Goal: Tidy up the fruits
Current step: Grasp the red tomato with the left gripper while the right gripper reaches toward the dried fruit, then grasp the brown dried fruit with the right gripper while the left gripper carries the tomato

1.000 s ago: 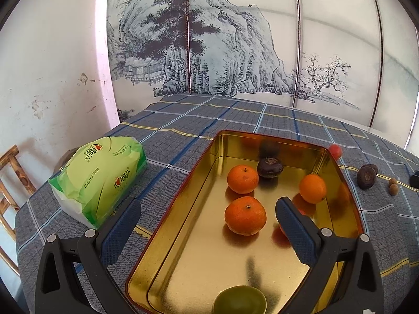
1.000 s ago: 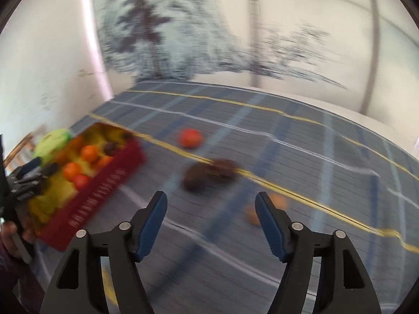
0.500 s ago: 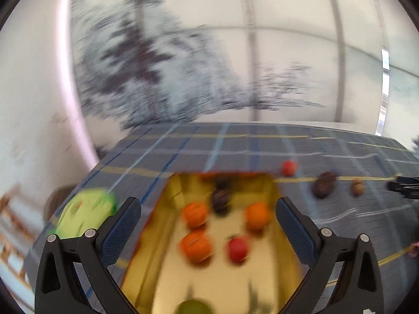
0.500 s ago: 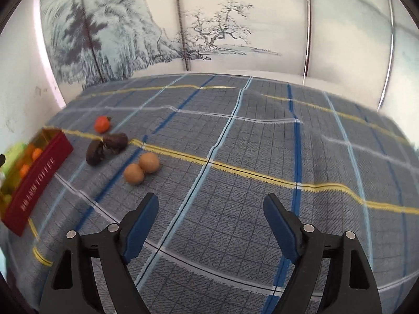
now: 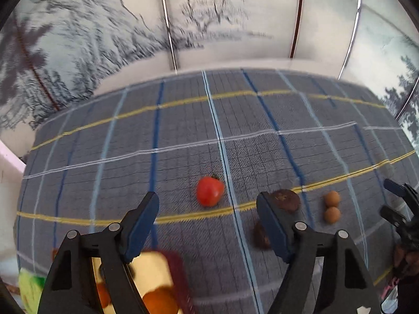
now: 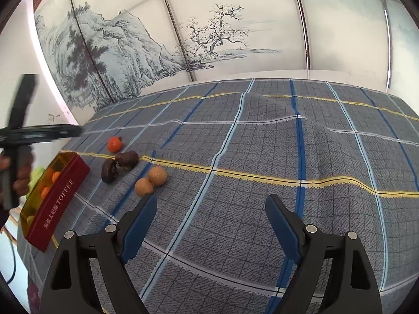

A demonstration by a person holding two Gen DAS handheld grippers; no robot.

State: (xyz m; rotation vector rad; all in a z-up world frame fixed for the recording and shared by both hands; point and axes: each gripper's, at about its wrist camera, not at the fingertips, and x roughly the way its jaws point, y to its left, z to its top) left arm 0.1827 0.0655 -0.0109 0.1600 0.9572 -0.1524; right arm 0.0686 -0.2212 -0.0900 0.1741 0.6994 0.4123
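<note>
Your left gripper (image 5: 207, 218) hangs over the cloth with nothing between its jaws; they have just been closing and now stand at a middling gap, lined up on the red fruit ahead. Your right gripper (image 6: 209, 221) is empty too, its jaws wide after just opening a little further, over bare cloth beside the loose fruit.

Largest first: the checked tablecloth (image 6: 262, 157) covers everything. At its left edge sits the red toffee tin (image 6: 60, 201) with its gold inside, already holding several orange fruits. Just right of the tin lie two dark wrinkled fruits (image 6: 119, 164), touching each other. Beyond them the small red fruit (image 5: 209, 191) sits alone near the yellow stripe. Smallest are the two tan round fruits (image 6: 151, 181), touching, nearest your right gripper.

I would judge the red fruit light, smooth and thin-skinned, so likely slippery and easy to bruise. Take it across its widest middle, pads level with the cloth, and close gently. It may roll, so come down squarely.
</note>
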